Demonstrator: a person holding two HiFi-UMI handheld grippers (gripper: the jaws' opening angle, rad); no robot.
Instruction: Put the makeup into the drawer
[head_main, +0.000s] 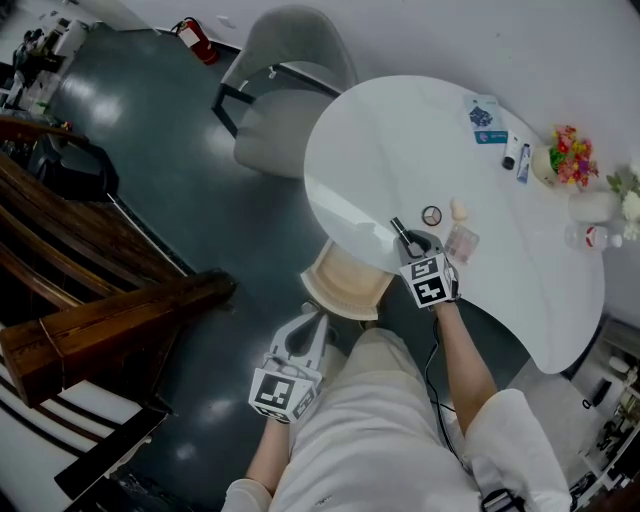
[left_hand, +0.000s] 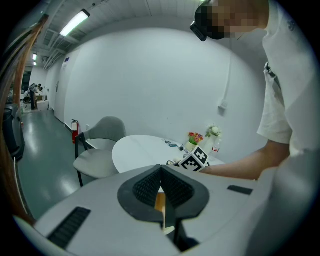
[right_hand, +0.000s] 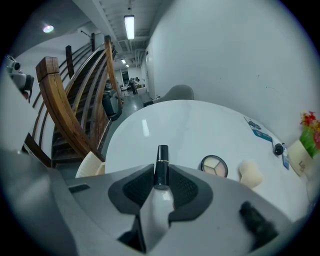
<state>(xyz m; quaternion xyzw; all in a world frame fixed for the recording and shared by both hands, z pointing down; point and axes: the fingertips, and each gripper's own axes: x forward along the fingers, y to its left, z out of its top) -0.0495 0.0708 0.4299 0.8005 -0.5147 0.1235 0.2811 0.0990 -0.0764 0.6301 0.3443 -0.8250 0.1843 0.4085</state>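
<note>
Closest in, the person's pale trousers filled the bottom of the head view. The left gripper was held low beside them. Its jaws were closed tip to tip with nothing clamped between them. The tips sat just beside the left edge of the cream, curved drawer, which stood pulled out from under the near rim of the round white table.

Just past the drawer, over the table's near edge, the right gripper pointed steeply down. Its jaws were narrowed onto a slim black lipstick with a gold band. The dark pads pressed both its sides, and its capped end stuck out beyond the tips.

Near that gripper on the tabletop lay a round compact of pale eyeshadow. A beige, rounded makeup sponge sat just beside it, and a small clear plastic box stood near both.

Further across the table were a blue-and-white packet and two small tubes. A pale vase of red and yellow flowers stood at the far edge.

Beyond the table stood a grey upholstered chair with a black frame. A red fire extinguisher stood by the wall. A brown wooden stair rail ran along the left.
</note>
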